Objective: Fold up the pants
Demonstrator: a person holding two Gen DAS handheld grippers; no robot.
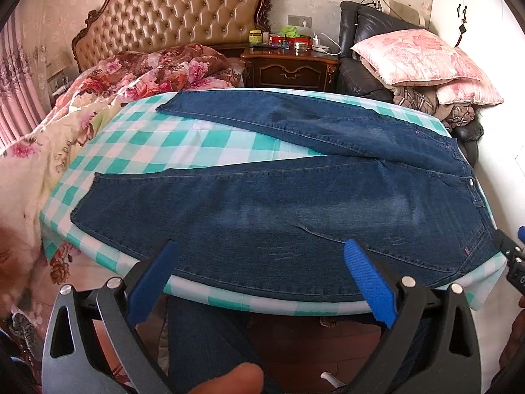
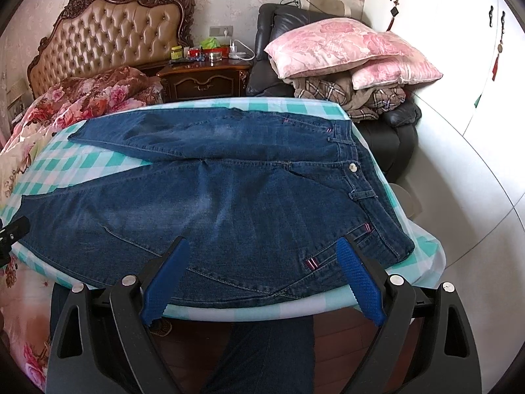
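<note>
Blue jeans lie flat on a teal-and-white checked table, legs spread in a V toward the left, waistband at the right. My left gripper is open and empty, above the near leg's front edge. In the right wrist view the jeans fill the table. My right gripper is open and empty, above the near hip by the pocket. The right gripper's edge shows at the far right of the left wrist view.
A bed with a floral quilt and tufted headboard stands to the left. A wooden nightstand with small items is behind. A dark chair holds pink pillows. White cabinets are on the right.
</note>
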